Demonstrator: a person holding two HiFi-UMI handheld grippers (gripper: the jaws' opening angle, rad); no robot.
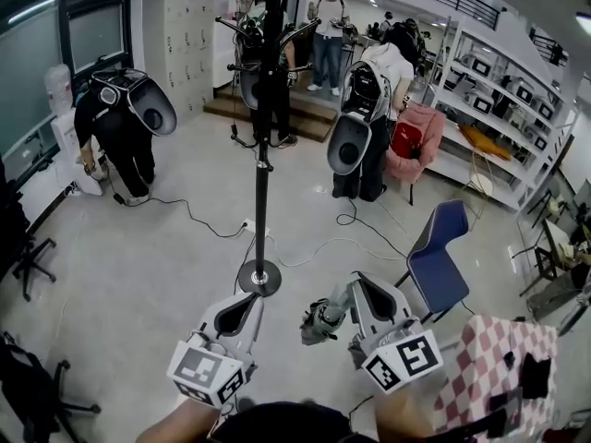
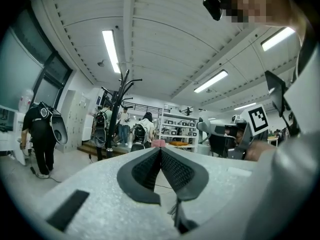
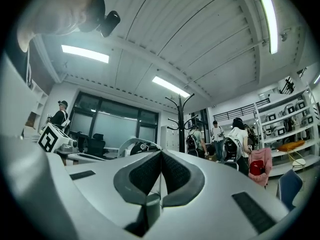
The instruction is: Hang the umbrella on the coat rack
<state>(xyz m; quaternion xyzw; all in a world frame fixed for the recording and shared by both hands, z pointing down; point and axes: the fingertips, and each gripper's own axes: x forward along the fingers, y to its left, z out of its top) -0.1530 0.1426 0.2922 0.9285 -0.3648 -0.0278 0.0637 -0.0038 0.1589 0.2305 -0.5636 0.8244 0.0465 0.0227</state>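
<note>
The black coat rack [image 1: 263, 183] stands on a round base straight ahead, its hooks high above. It also shows in the left gripper view as the coat rack [image 2: 119, 99] and in the right gripper view as the coat rack [image 3: 180, 119]. A folded grey-green umbrella [image 1: 320, 321] sticks out leftwards from my right gripper [image 1: 358, 281]. In the right gripper view the jaws of the right gripper [image 3: 161, 154] are closed, with the umbrella's [image 3: 151, 202] rounded end lodged at their base. My left gripper [image 1: 250, 299] hovers just short of the rack's base. Its own view shows the left gripper [image 2: 160, 151] shut and holding nothing.
A blue chair [image 1: 439, 257] stands to the right and a checkered-cloth table [image 1: 499, 367] at the near right. Cables [image 1: 305, 243] trail over the floor round the rack. Several people [image 1: 120, 127] stand behind it. Shelves [image 1: 499, 90] line the right wall, with office chairs [image 1: 23, 257] at the left.
</note>
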